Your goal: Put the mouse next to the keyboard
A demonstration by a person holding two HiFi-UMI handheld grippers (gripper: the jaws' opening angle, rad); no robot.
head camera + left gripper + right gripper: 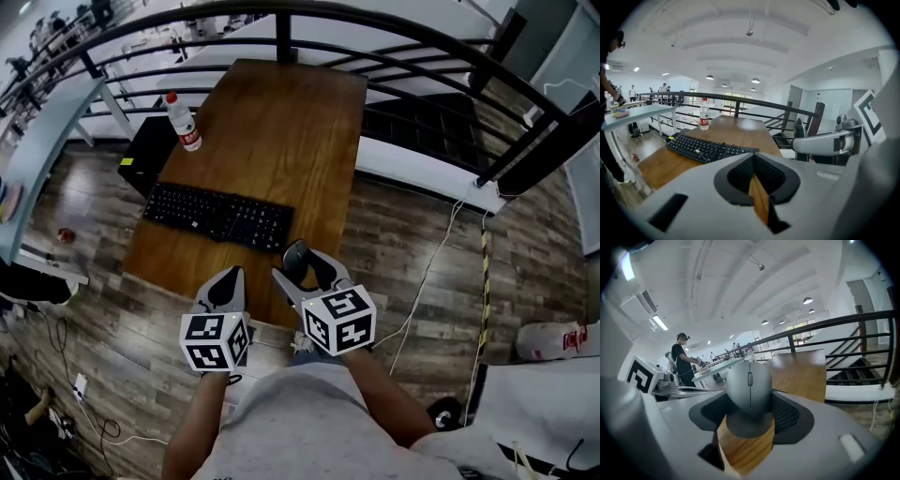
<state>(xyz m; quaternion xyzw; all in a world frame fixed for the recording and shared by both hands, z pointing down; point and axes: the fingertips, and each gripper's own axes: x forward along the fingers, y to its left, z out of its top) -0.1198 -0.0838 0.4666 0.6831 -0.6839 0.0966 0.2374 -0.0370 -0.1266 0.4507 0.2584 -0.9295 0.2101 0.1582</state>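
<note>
a wooden table [281, 122] carries a black keyboard [217, 215] towards its near edge and a water bottle [183, 120] farther back on the left. the right gripper [302, 269] clasps a dark mouse [295, 253] just off the keyboard's right end — the left gripper [228, 281], jaws together, sits beside it.

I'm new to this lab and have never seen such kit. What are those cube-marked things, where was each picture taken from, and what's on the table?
There is no robot here: a person holds a two-jaw gripper in each hand, and the marker cubes are part of those grippers. The head view looks down from a camera on the person's head. The other two views come from cameras riding on each gripper, looking along its jaws. On the wooden table are a black keyboard and a water bottle. The right gripper is clamped on a grey mouse. The left gripper is shut and holds nothing.
</note>
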